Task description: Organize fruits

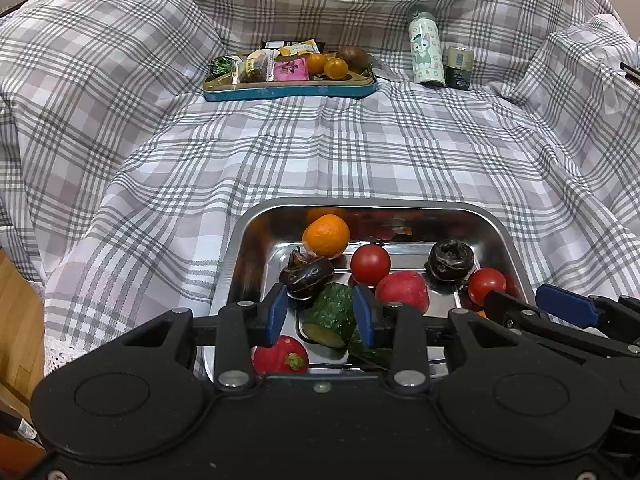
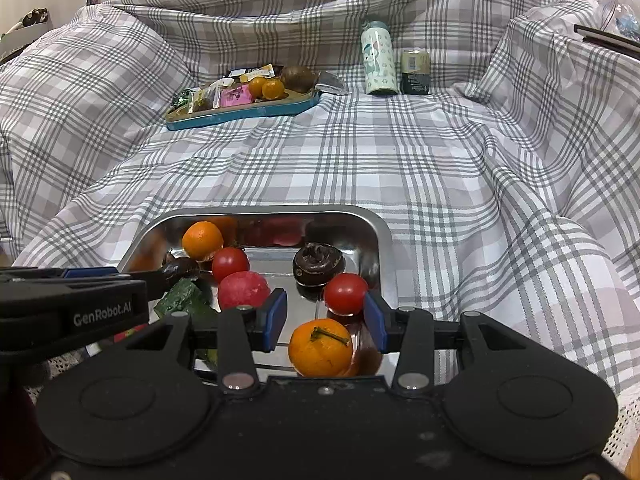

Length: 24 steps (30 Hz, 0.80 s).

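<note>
Two grippers hang over the near end of a steel tray (image 1: 240, 240) that sits on a grey plaid cloth (image 1: 320, 152). The left gripper (image 1: 320, 314) has its jaws spread, not pressing anything; a cut cucumber piece (image 1: 330, 314) lies in the tray between and below them, and I cannot tell whether either pad touches it. The right gripper (image 2: 325, 320) also has its jaws spread, with a stemmed orange (image 2: 320, 347) lying in the tray's near right corner under the gap, clear of both pads.

Inside the steel tray, a second orange (image 1: 326, 236) sits at the far left. Just in front of it lies a dark, wrinkled fruit (image 1: 306, 276). A cherry tomato (image 1: 370, 265) rests near the tray's middle, with a pinkish-red round fruit (image 1: 402, 291) touching its near side. Another dark, ring-shaped fruit (image 1: 451, 260) sits toward the tray's far right, and a second cherry tomato (image 1: 486, 285) lies just in front of it. A red radish-like fruit with a green stub (image 1: 280, 356) occupies the tray's near left corner.

Well beyond the steel tray, a blue-rimmed tray (image 1: 290, 91) holds snack packets, two small oranges and a brown kiwi. To the right of that tray stand a patterned bottle (image 1: 426, 50) and a small green can (image 1: 460, 67).
</note>
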### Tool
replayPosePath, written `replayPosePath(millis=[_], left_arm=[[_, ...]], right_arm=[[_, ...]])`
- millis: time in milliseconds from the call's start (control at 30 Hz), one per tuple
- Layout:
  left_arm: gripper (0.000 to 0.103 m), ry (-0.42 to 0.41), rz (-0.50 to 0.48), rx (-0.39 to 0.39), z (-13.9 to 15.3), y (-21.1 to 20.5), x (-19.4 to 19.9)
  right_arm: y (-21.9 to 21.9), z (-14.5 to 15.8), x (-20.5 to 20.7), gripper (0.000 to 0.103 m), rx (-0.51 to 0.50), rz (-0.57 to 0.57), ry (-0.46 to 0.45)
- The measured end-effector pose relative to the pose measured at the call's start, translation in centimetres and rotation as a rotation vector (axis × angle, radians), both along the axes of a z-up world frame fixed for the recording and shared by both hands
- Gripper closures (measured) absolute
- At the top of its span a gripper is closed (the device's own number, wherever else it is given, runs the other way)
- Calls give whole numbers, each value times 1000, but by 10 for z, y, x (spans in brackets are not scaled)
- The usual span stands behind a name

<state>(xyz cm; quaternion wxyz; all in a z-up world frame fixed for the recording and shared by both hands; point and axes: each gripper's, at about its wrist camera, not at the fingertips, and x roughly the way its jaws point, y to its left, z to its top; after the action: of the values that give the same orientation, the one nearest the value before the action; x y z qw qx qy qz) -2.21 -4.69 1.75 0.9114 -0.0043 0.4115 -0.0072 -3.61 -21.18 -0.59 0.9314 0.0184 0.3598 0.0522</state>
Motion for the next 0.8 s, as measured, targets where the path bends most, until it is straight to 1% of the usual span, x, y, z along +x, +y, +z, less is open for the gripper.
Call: replayPosePath(millis=[800], left_arm=[[58, 12, -2, -3, 2, 0, 7]], right_arm=[[-2, -2, 11, 59, 15, 10, 37]])
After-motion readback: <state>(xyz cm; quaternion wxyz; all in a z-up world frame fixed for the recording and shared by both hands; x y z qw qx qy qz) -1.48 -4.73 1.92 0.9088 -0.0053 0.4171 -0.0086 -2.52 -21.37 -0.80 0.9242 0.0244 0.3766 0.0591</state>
